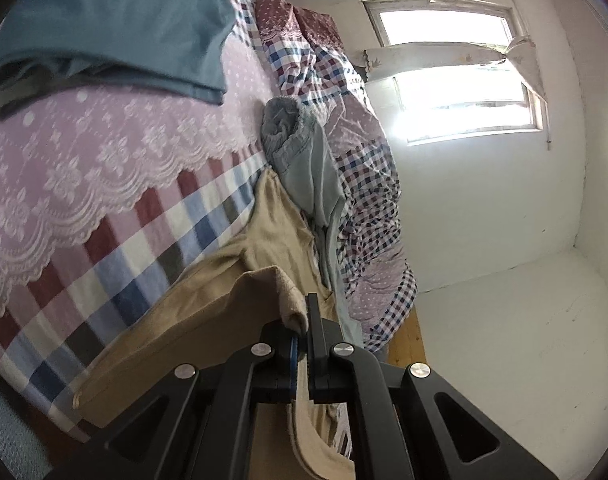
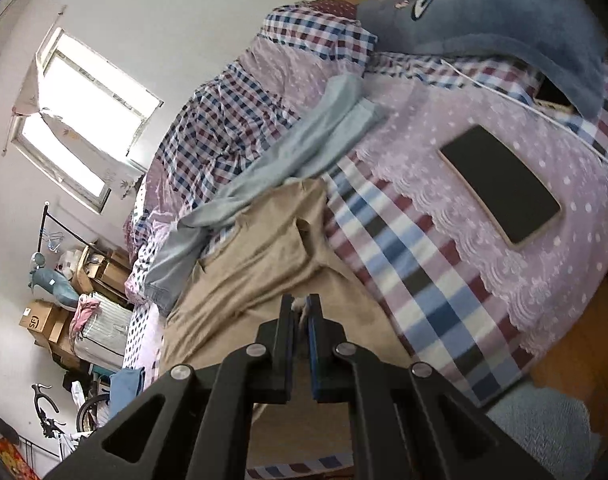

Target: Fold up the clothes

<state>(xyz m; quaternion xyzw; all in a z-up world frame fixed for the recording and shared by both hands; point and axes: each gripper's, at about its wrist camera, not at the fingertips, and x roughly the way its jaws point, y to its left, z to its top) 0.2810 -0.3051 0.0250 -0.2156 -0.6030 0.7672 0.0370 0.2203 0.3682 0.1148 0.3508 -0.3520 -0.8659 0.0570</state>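
A tan garment (image 1: 192, 320) lies spread on the checked bed sheet (image 1: 152, 240); it also shows in the right wrist view (image 2: 264, 264). My left gripper (image 1: 302, 320) is shut on a folded-over edge of the tan garment, lifted a little off the bed. My right gripper (image 2: 302, 308) is shut on another edge of the same tan garment. A folded blue garment (image 1: 116, 24) lies on the pink lace cover (image 1: 84, 144). Light grey-blue trousers (image 1: 304, 160) lie crumpled beside the tan garment, also seen in the right wrist view (image 2: 288, 152).
A checked quilt (image 1: 359, 184) is heaped along the bed's far side. A dark tablet-like board (image 2: 499, 184) and a white cord (image 2: 535, 112) lie on the pink cover (image 2: 443, 128). A blue plush pillow (image 2: 503, 12) sits at the head. Boxes and clutter (image 2: 64, 320) stand by the wall.
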